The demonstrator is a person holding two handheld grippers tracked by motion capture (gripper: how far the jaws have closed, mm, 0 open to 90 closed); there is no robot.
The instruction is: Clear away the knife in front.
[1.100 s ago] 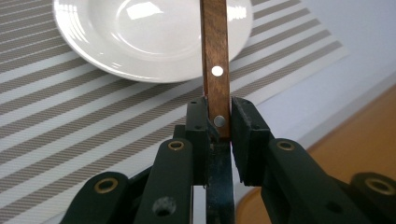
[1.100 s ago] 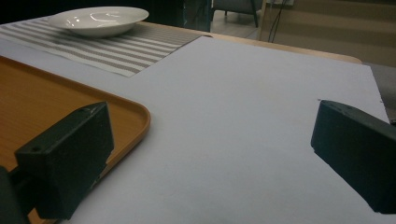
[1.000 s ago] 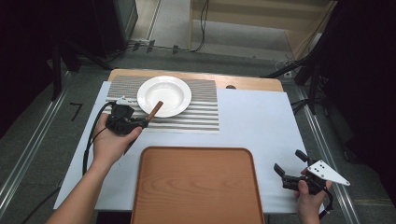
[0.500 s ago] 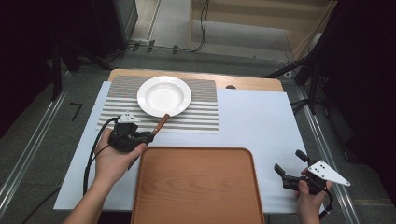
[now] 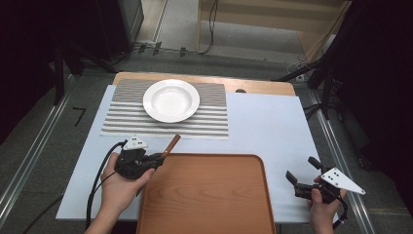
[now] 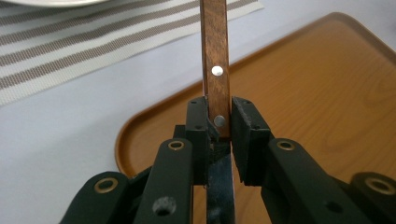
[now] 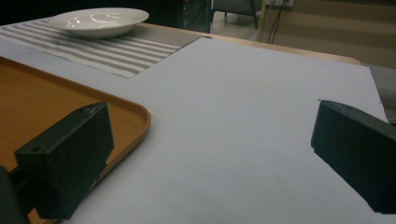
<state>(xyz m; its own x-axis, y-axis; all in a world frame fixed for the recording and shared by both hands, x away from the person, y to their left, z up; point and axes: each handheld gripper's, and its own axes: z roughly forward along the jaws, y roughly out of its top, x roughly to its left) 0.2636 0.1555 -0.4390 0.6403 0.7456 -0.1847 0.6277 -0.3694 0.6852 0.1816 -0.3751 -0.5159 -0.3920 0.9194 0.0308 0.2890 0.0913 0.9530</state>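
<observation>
My left gripper (image 5: 158, 157) is shut on a utensil with a brown wooden handle (image 5: 171, 145), at the far left corner of the wooden tray (image 5: 209, 195). In the left gripper view the riveted handle (image 6: 215, 56) points away from the jaws (image 6: 218, 121), and a dark metal part runs back beneath them. A white plate (image 5: 171, 100) rests on the striped placemat (image 5: 122, 122) farther back. My right gripper (image 5: 302, 169) stands open near the table's front right, with nothing between its fingers (image 7: 70, 158).
A pale blue sheet (image 5: 272, 126) covers the table, bare between the tray and the right gripper. The tray's rim (image 7: 140, 116) lies just left of the right jaws. The table's edges drop off to a dark floor on both sides.
My left hand has carried the utensil from beside the plate toward the near side, to the tray's far left corner. The right gripper has stayed put.
</observation>
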